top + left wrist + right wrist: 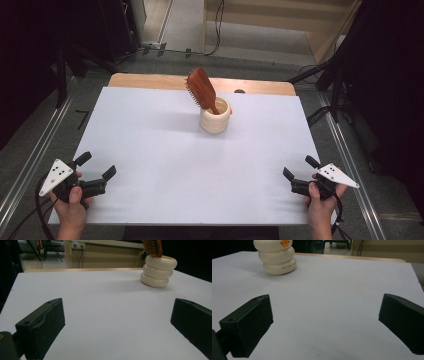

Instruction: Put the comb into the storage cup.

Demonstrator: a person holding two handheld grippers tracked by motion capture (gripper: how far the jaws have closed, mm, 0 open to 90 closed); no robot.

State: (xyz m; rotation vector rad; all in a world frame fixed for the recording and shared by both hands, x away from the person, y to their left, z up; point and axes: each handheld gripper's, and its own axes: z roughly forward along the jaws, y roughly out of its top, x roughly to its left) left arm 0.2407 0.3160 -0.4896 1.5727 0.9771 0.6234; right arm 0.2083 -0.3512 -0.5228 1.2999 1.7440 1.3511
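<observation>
Both claws rest low at the near edge of the white surface [165,150], the left claw [97,167] at the near left corner and the right claw [298,169] at the near right, each with its jaws spread wide and nothing between them. Well apart from both, toward the far side, stands a cream ribbed cup [215,116], with a reddish-brown hairbrush [201,88] propped handle-down inside it, its head leaning left

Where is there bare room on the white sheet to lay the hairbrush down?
Bare sheet runs from the cream holder forward to both grippers, left and right, and out to both side edges. The one crowded spot is the holder itself, with the hairbrush leaning out toward the far-left.
</observation>
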